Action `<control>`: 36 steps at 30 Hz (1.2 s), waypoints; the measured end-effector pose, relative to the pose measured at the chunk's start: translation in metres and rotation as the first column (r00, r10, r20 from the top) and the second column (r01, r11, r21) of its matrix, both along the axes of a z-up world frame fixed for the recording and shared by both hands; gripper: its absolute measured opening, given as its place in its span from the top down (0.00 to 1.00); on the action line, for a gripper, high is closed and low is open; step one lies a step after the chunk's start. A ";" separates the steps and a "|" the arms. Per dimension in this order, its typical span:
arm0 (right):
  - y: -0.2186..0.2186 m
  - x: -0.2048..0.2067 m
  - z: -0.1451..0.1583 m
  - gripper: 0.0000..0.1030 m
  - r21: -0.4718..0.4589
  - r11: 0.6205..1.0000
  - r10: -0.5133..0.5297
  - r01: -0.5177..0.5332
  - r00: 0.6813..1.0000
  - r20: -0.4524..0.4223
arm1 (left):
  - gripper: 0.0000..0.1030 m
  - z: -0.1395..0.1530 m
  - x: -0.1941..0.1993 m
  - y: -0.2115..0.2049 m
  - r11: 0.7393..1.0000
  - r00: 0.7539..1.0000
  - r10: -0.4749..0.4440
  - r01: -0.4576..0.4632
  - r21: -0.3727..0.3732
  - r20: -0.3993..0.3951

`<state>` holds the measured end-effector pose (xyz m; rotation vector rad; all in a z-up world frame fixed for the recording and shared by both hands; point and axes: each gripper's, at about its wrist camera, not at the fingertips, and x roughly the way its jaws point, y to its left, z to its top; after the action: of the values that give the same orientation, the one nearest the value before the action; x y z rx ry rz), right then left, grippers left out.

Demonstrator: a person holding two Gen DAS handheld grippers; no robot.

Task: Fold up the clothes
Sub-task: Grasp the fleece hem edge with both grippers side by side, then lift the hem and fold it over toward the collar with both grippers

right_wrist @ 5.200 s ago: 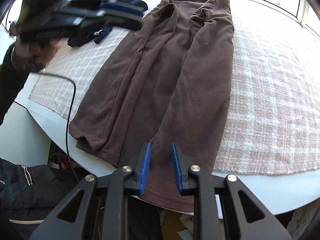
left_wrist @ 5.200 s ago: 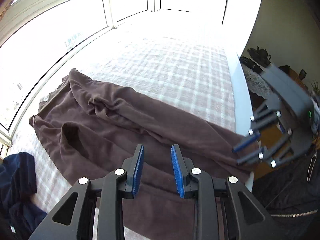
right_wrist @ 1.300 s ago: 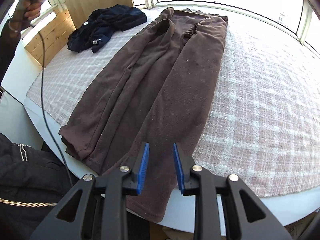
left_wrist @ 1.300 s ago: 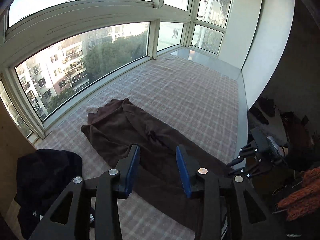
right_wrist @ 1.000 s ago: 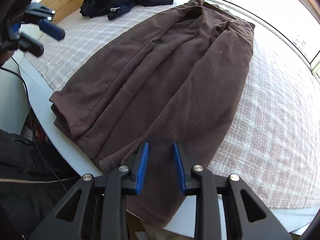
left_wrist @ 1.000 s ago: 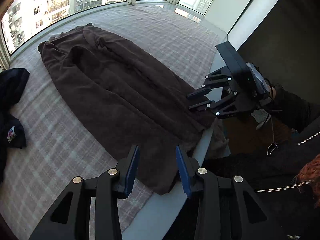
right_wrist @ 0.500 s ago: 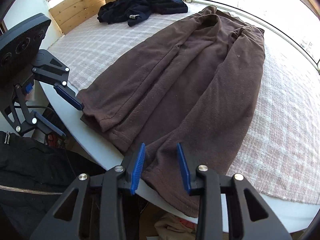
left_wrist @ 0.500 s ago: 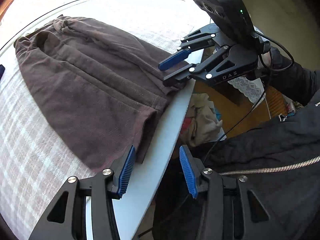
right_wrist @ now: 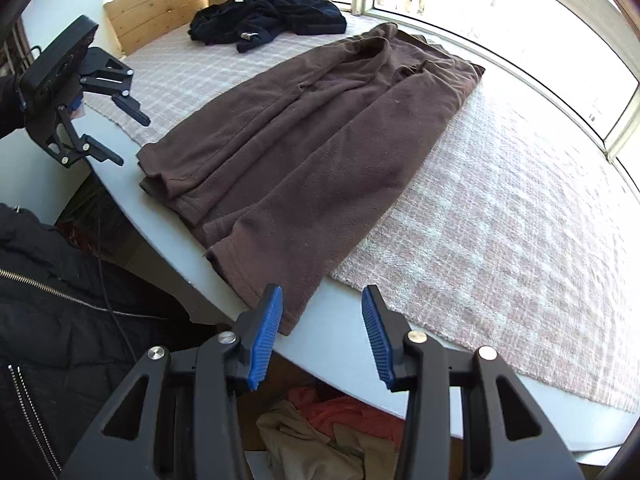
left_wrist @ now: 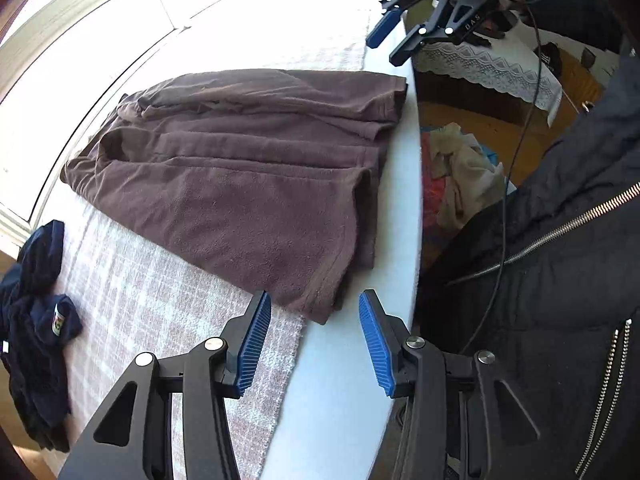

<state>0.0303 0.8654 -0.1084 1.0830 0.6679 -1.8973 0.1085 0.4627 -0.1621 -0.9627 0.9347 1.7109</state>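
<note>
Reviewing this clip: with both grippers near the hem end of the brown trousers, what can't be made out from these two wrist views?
- Brown fleece trousers: the underside and any lower layers are covered by the top fabric in both views.
- Dark navy garment: crumpled, its type unreadable; the left wrist view cuts it at the edge.
- Small label on it: too small to read.
- Clothes under the white table: partly hidden by the table edge and the right gripper.

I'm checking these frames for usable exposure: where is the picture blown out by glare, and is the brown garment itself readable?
Left wrist view: sunlight whitens the window and the far end of the checked cover, wiping out its pattern; the brown garment stays sharp. Right wrist view: the window is overexposed, the garment evenly lit, and the fisheye bows the table edge.
</note>
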 end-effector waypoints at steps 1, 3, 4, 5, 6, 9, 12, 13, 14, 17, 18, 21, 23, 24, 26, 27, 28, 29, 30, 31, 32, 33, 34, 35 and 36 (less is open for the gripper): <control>-0.003 0.005 0.000 0.60 0.005 0.999 0.040 -0.040 0.999 -0.018 | 0.57 0.000 0.006 0.003 0.999 0.999 -0.036 0.036 -0.004 -0.023; -0.014 0.013 -0.005 0.60 0.041 0.992 0.122 -0.120 0.991 -0.052 | 0.57 -0.002 0.011 0.016 0.995 0.994 -0.096 0.095 -0.024 -0.054; -0.019 0.015 -0.009 0.60 0.058 0.987 0.156 -0.153 0.987 -0.050 | 0.57 -0.004 0.011 0.022 0.993 0.992 -0.114 0.112 -0.032 -0.056; -0.025 0.016 -0.013 0.60 0.071 0.980 0.188 -0.184 0.981 -0.042 | 0.57 -0.007 0.010 0.027 0.992 0.991 -0.124 0.122 -0.036 -0.049; -0.030 0.017 -0.018 0.60 0.084 0.973 0.219 -0.216 0.975 -0.033 | 0.57 -0.010 0.008 0.033 0.991 0.990 -0.132 0.131 -0.039 -0.039; -0.040 0.018 -0.031 0.60 0.124 0.951 0.288 -0.283 0.957 -0.022 | 0.57 -0.016 0.005 0.045 0.987 0.987 -0.158 0.157 -0.043 -0.018; -0.044 0.017 -0.038 0.60 0.142 0.939 0.319 -0.314 0.947 -0.019 | 0.58 -0.026 0.003 0.051 0.984 0.987 -0.161 0.161 -0.077 0.007; -0.045 0.017 -0.040 0.60 0.143 0.937 0.324 -0.318 0.946 -0.018 | 0.58 -0.030 0.003 0.053 0.983 0.987 -0.158 0.158 -0.094 0.012; -0.045 0.016 -0.041 0.59 0.148 0.934 0.331 -0.325 0.944 -0.018 | 0.59 -0.031 0.003 0.052 0.984 0.988 -0.156 0.157 -0.081 0.015; -0.046 0.018 -0.042 0.58 0.145 0.930 0.346 -0.338 0.938 -0.034 | 0.62 -0.034 -0.001 0.051 0.989 0.991 -0.131 0.133 -0.063 0.032; -0.046 0.017 -0.043 0.58 0.142 0.932 0.342 -0.334 0.939 -0.028 | 0.67 -0.035 -0.002 0.051 0.990 0.992 -0.125 0.127 -0.059 0.027; -0.049 0.013 -0.043 0.59 0.143 0.933 0.334 -0.331 0.942 -0.004 | 0.76 -0.035 -0.004 0.051 0.991 0.993 -0.117 0.118 -0.055 0.025; -0.052 0.012 -0.043 0.68 0.154 0.928 0.341 -0.338 0.940 0.006 | 0.82 -0.035 -0.007 0.051 0.993 0.994 -0.109 0.111 -0.052 0.032; -0.054 0.011 -0.042 0.70 0.162 0.928 0.340 -0.337 0.941 0.010 | 0.84 -0.035 -0.009 0.051 0.993 0.994 -0.103 0.105 -0.048 0.038; -0.057 0.007 -0.041 0.75 0.173 0.925 0.339 -0.339 0.940 0.032 | 0.87 -0.033 -0.015 0.050 0.996 0.994 -0.081 0.084 -0.034 0.074; -0.059 0.005 -0.040 0.78 0.178 0.923 0.339 -0.341 0.940 0.045 | 0.88 -0.031 -0.018 0.049 0.997 0.993 -0.068 0.070 -0.025 0.092; -0.060 0.002 -0.039 0.81 0.182 0.923 0.333 -0.339 0.941 0.062 | 0.89 -0.030 -0.021 0.049 0.998 0.993 -0.057 0.059 -0.017 0.108; -0.062 -0.001 -0.037 0.83 0.182 0.924 0.327 -0.337 0.941 0.081 | 0.89 -0.026 -0.023 0.048 0.999 0.992 -0.048 0.049 -0.007 0.119; -0.063 -0.004 -0.034 0.84 0.180 0.924 0.326 -0.338 0.940 0.097 | 0.89 -0.022 -0.024 0.048 0.999 0.991 -0.040 0.040 0.006 0.126; -0.064 -0.007 -0.029 0.84 0.173 0.925 0.323 -0.338 0.940 0.110 | 0.89 -0.016 -0.027 0.046 0.999 0.991 -0.031 0.028 0.022 0.133; -0.064 -0.010 -0.024 0.85 0.164 0.927 0.321 -0.337 0.940 0.119 | 0.89 -0.009 -0.029 0.045 0.999 0.990 -0.022 0.016 0.040 0.139; -0.065 -0.014 -0.018 0.85 0.154 0.929 0.320 -0.337 0.939 0.125 | 0.89 -0.002 -0.034 0.043 0.998 0.990 -0.009 0.000 0.058 0.142; -0.066 -0.017 -0.011 0.85 0.145 0.930 0.320 -0.337 0.939 0.127 | 0.90 0.005 -0.040 0.041 0.997 0.989 0.006 -0.017 0.077 0.145; -0.067 -0.021 -0.005 0.85 0.139 0.932 0.320 -0.335 0.940 0.123 | 0.90 0.013 -0.046 0.038 0.995 0.990 0.021 -0.035 0.096 0.142; -0.068 -0.026 0.001 0.85 0.134 0.934 0.316 -0.332 0.940 0.128 | 0.90 0.020 -0.053 0.036 0.993 0.990 0.032 -0.048 0.111 0.138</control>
<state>0.0047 0.7969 -0.1070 1.0845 0.8863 -1.5150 0.0556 0.4984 -0.1423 -1.0148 0.7254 1.6899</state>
